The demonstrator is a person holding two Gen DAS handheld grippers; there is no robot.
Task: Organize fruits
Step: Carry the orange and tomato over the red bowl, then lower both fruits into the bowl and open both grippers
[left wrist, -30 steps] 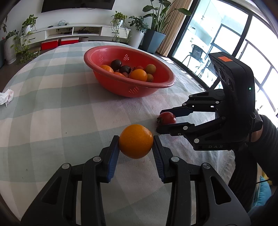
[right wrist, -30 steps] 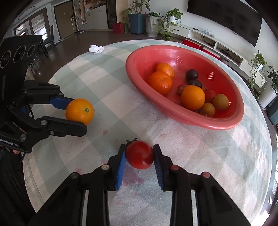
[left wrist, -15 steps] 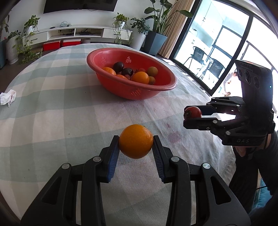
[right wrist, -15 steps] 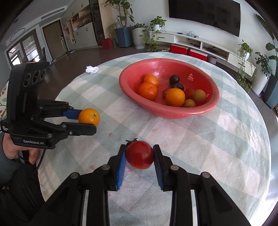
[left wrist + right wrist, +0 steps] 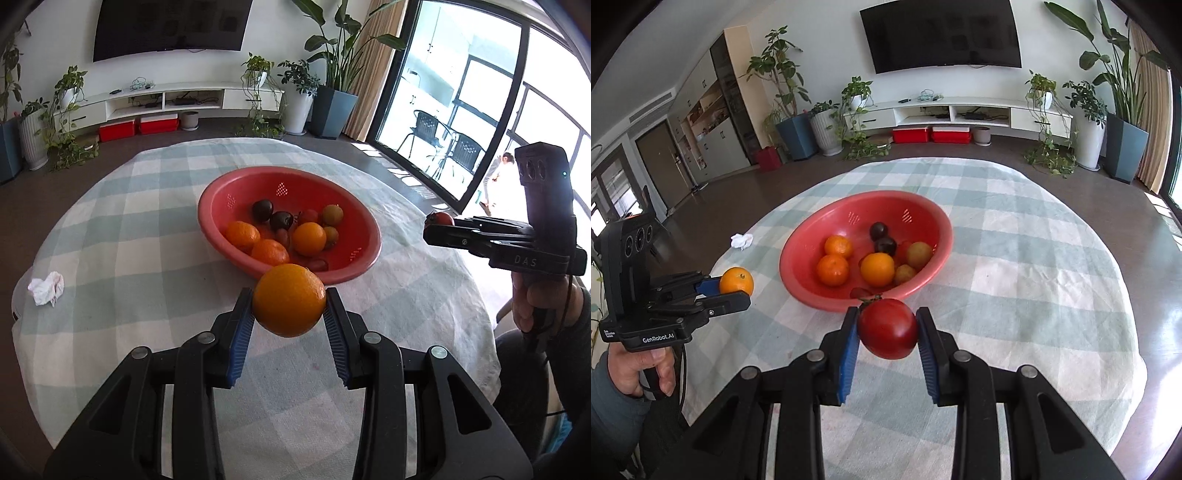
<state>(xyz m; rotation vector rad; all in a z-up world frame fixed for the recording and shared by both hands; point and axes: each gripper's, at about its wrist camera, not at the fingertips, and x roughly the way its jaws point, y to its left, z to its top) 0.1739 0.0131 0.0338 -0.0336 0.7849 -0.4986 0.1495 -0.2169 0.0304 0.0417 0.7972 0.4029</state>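
Note:
My left gripper (image 5: 289, 301) is shut on an orange (image 5: 289, 300) and holds it in the air, near side of the red bowl (image 5: 218, 236). My right gripper (image 5: 887, 328) is shut on a red tomato (image 5: 887, 328), also raised above the cloth in front of the bowl (image 5: 798, 254). The bowl holds several oranges, dark plums and small brownish fruits. Each gripper shows in the other's view: the right one with its tomato (image 5: 439, 218) at the right, the left one with its orange (image 5: 736, 281) at the left.
The round table has a green and white checked cloth (image 5: 122, 258). A crumpled white tissue (image 5: 46, 288) lies near its left edge; it also shows in the right wrist view (image 5: 741, 240). Potted plants, a TV shelf and a glass door stand beyond the table.
Both grippers have risen well above the table with their fruits and pulled back, so the bowl now sits farther off and lower in both views.

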